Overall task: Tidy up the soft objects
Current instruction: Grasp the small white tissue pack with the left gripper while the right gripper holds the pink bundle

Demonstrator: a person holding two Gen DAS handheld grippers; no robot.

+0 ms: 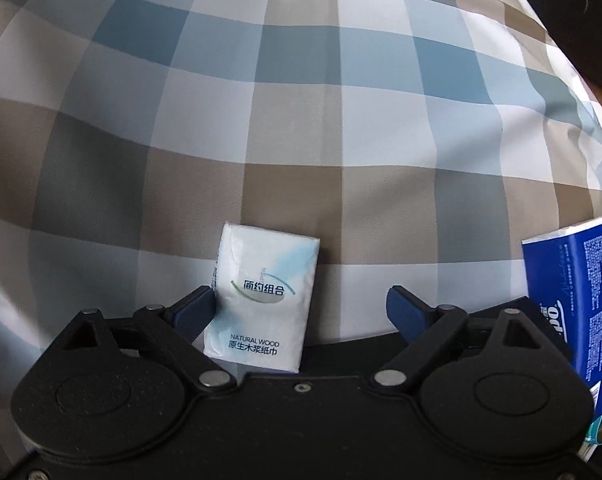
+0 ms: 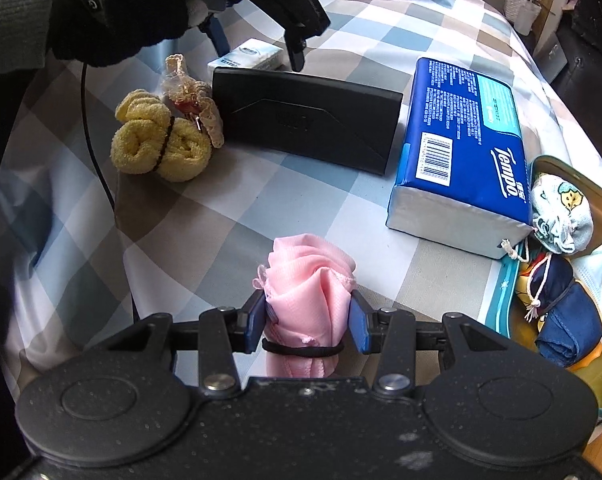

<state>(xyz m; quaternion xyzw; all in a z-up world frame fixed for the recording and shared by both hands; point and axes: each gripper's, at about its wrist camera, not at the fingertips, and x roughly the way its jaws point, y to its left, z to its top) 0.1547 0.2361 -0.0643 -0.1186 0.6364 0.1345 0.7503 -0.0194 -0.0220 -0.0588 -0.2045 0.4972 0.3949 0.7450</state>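
Clamped on a pink cloth bundle (image 2: 307, 300) at right, spread wide around a tissue pack (image 1: 261, 300) at left, risking a one-sided nudge.

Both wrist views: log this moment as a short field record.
left gripper: open, around small white tissue pack
right gripper: shut on pink cloth bundle
surface: checked cloth
on cloth: yellow towel roll, black case, blue Tempo tissue pack
bin at right: holds drawstring pouches
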